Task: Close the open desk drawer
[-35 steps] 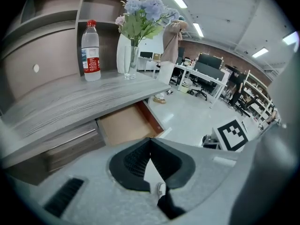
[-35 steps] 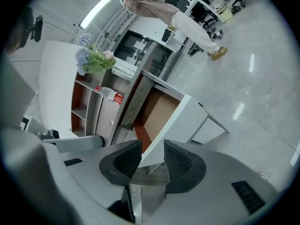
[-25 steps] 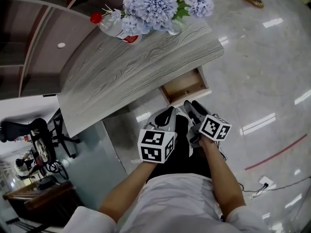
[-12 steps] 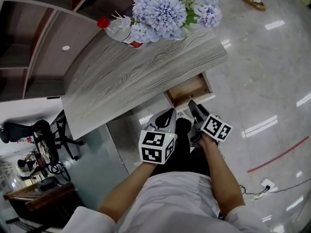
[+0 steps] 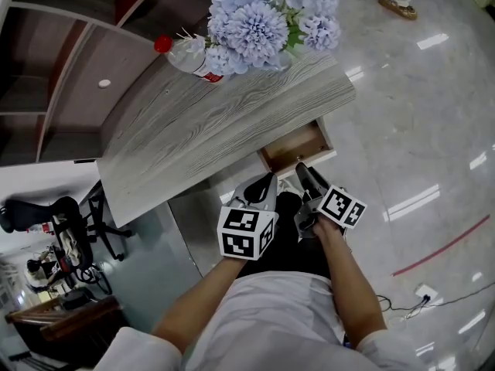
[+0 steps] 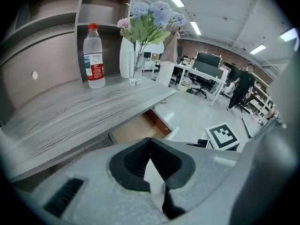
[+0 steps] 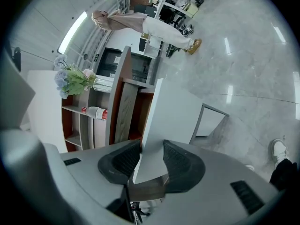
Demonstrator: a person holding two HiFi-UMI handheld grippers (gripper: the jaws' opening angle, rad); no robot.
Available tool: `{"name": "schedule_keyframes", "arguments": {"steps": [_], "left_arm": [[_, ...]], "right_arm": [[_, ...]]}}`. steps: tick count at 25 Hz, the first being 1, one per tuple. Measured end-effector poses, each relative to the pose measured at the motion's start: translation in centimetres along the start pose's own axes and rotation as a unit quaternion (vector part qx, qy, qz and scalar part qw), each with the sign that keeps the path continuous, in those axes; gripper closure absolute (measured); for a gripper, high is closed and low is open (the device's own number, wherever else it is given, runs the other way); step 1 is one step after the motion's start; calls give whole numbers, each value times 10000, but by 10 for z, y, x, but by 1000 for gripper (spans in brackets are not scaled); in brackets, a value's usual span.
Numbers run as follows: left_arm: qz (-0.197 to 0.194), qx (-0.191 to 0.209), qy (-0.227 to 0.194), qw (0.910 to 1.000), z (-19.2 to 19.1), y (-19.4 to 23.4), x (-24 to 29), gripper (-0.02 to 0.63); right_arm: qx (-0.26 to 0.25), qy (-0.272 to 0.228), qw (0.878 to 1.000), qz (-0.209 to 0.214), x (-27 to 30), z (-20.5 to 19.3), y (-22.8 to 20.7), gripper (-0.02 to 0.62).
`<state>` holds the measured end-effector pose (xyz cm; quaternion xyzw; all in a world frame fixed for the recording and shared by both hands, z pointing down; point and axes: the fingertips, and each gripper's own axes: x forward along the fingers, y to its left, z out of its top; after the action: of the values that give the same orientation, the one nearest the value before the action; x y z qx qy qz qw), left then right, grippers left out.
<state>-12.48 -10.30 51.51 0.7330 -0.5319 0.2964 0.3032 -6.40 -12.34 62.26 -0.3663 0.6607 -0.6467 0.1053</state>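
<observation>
Right gripper straddling drawer front, jaws apart, just closing; left gripper at left, jaws together, empty. Risk: shove at 1 corner skewing drawer, jamming it.

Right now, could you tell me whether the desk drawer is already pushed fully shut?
No, the drawer sticks out from under the desktop, its wooden inside showing.
</observation>
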Motion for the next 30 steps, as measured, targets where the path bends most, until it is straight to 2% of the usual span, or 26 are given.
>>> {"name": "schedule_keyframes", "arguments": {"steps": [8, 17, 30], "left_arm": [[-71, 46, -31, 10000, 3, -7, 1, 603], [-164, 162, -63, 9997, 12, -9, 6, 603], [-250, 319, 72, 9992, 16, 1, 16, 603]], "right_arm": [[-34, -7, 9996, 296, -3, 2, 14, 451], [19, -41, 9992, 408, -4, 4, 22, 453], [170, -375, 9979, 502, -1, 10, 33, 457]]}}
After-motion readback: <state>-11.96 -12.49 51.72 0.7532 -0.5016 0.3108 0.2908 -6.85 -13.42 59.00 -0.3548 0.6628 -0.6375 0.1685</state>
